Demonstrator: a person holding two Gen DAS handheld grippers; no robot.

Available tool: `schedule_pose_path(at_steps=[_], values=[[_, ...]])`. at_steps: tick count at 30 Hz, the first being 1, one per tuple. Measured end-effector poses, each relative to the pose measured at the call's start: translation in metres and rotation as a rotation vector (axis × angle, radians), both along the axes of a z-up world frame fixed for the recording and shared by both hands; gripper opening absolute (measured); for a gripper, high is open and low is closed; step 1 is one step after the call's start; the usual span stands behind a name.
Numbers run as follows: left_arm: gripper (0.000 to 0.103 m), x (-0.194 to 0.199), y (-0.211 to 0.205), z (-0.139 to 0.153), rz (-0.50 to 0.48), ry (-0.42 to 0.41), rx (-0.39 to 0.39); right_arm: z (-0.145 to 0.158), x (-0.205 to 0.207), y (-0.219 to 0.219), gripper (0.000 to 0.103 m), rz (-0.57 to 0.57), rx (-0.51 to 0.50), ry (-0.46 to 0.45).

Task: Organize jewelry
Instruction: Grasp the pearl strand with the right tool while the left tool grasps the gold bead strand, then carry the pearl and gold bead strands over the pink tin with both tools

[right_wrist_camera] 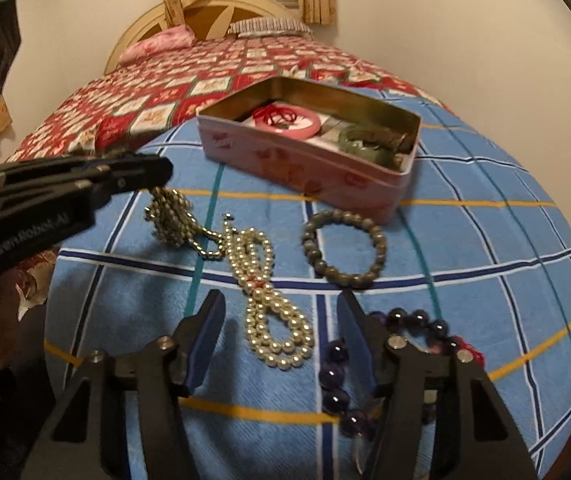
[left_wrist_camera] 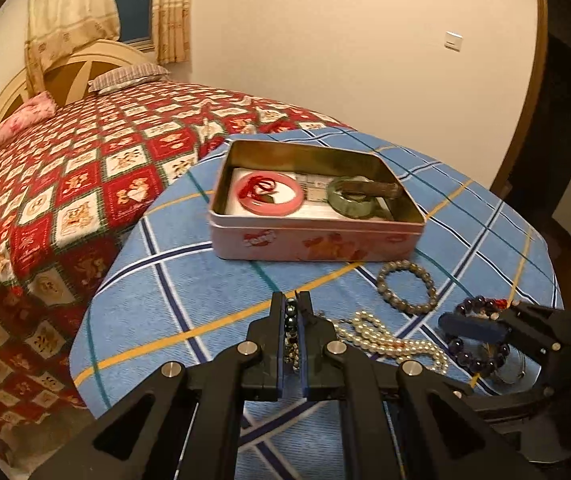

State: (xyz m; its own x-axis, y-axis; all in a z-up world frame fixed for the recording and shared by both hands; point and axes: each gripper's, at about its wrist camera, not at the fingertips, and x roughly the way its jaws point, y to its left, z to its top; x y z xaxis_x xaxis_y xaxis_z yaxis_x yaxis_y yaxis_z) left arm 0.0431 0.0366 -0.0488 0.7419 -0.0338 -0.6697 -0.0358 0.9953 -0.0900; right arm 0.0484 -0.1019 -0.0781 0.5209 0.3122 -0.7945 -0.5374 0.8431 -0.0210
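My left gripper (left_wrist_camera: 294, 312) is shut on a dark metallic bead chain (right_wrist_camera: 173, 220). In the right wrist view the chain hangs from it in a bunch, and its lower end trails on the blue checked cloth (left_wrist_camera: 165, 280). My right gripper (right_wrist_camera: 281, 320) stands open low over the cloth, with a pearl necklace (right_wrist_camera: 281, 344) lying between its fingers, untouched by the pads. A purple bead bracelet (right_wrist_camera: 335, 384) lies partly under its right finger. A grey-green bead bracelet (right_wrist_camera: 343, 248) lies in front of the open pink tin (left_wrist_camera: 317, 240). The tin holds a pink bangle (left_wrist_camera: 269, 196), a red cord and a green bangle (left_wrist_camera: 351, 200).
The cloth covers a rounded surface whose edges fall away on all sides. Behind it lies a bed with a red patchwork quilt (left_wrist_camera: 65, 180) and pillows (left_wrist_camera: 125, 78) by a cream headboard. A curtained window and a plain wall are at the back.
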Motion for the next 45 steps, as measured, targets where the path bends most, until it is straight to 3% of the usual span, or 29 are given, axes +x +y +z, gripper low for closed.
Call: schedule_pose_path(at_steps=[5, 9, 13, 30, 45], values=[[0.004, 0.000, 0.006, -0.001, 0.010, 0.003, -0.011, -0.007, 0.007, 0.008, 0.041, 0.020, -0.013, 0.054], [0.004, -0.001, 0.005, 0.001, 0.002, 0.001, -0.013, -0.007, 0.007, 0.009, 0.015, 0.032, -0.022, 0.063], [0.004, -0.001, 0.006, 0.005, 0.000, -0.007, -0.017, -0.003, 0.001, 0.009, 0.010, 0.035, -0.009, 0.043], [0.004, -0.005, 0.002, 0.036, -0.029, -0.066, -0.019, 0.042, -0.007, -0.012, 0.009, -0.015, 0.118, -0.091], [0.004, -0.002, -0.006, 0.051, -0.052, -0.095, 0.006, 0.056, -0.004, -0.019, 0.009, -0.032, 0.135, -0.135]])
